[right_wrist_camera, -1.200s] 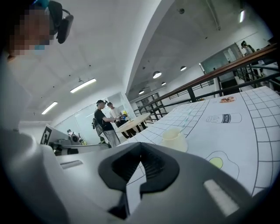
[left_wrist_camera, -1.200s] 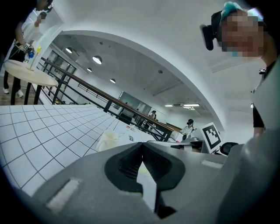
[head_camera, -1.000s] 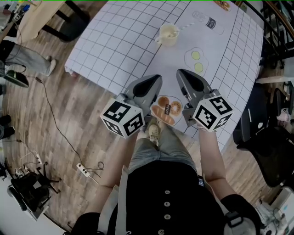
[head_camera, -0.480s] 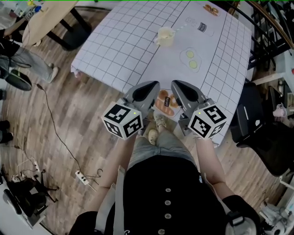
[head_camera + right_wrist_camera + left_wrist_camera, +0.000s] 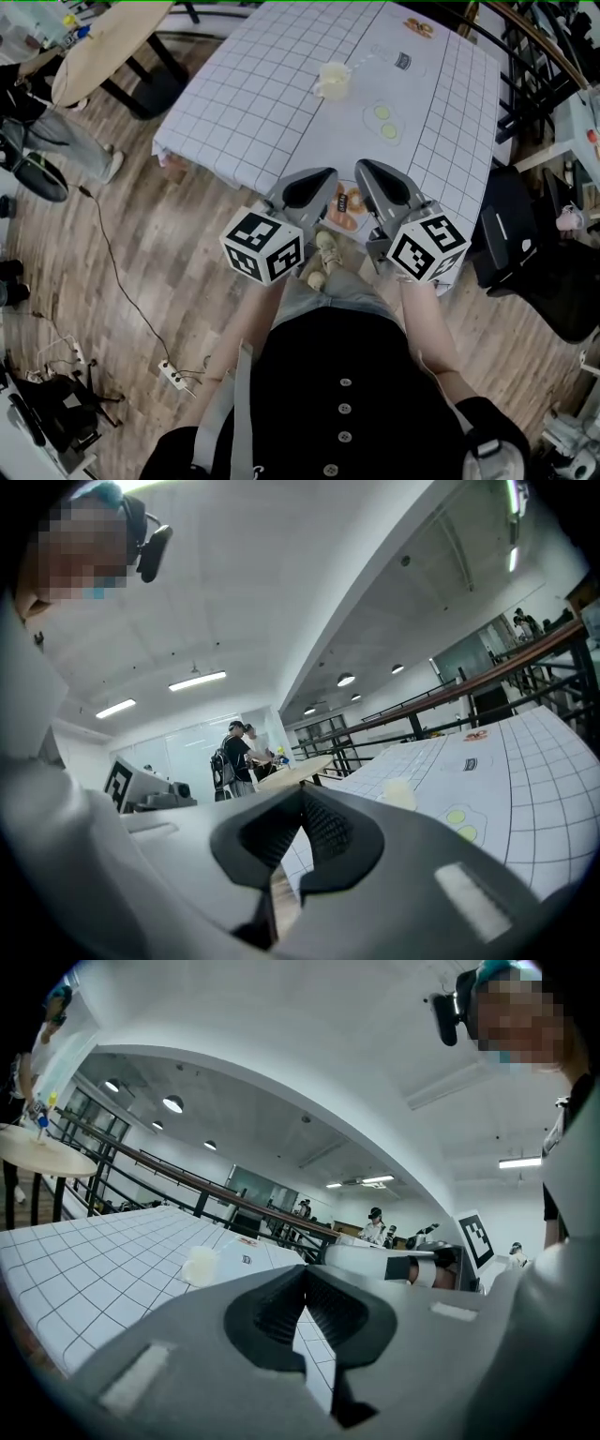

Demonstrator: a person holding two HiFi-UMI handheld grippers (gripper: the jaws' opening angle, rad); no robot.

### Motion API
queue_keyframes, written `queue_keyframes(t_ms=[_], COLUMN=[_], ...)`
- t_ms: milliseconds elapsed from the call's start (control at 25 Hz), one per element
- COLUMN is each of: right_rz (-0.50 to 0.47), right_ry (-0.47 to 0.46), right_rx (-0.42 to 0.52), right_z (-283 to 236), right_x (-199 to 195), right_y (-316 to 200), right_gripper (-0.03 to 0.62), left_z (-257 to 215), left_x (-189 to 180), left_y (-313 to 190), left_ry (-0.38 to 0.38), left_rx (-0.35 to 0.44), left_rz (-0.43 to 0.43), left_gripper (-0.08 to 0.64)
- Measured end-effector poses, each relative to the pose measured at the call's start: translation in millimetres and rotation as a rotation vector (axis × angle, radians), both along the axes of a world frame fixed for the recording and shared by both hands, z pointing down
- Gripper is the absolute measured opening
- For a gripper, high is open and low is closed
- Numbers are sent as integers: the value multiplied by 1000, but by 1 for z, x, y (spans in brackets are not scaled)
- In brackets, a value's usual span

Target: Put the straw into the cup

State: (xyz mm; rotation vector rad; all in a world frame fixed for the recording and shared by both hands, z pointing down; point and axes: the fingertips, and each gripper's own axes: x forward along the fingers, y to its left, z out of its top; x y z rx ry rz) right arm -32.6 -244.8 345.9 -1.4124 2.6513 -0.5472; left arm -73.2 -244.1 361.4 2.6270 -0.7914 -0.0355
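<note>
Far up table [image 5: 246, 105] — cup [image 5: 335, 80] | well beyond left tongs [image 5: 317, 178], right tongs [image 5: 373, 176] | both closed, empty

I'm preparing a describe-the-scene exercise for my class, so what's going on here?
A person stands at the near edge of a gridded table, a gripper in each hand. The left gripper and right gripper both have jaws shut on nothing, held near the table's edge, well short of the cup farther across. Nothing is being handled.
</note>
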Motion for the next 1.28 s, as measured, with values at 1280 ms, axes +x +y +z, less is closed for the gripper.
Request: queue_keyframes(t_ms=[1280], right_rz=[38], right_ry=[38], right_rx=[-57], right_z=[25], right_x=[-3], right_y=[44], right_gripper=[-3], left_z=[19], left_x=[-8], left_y=[43], left_ry=[15], left_rx=[-66], left_rz=[9], left_gripper=[2])
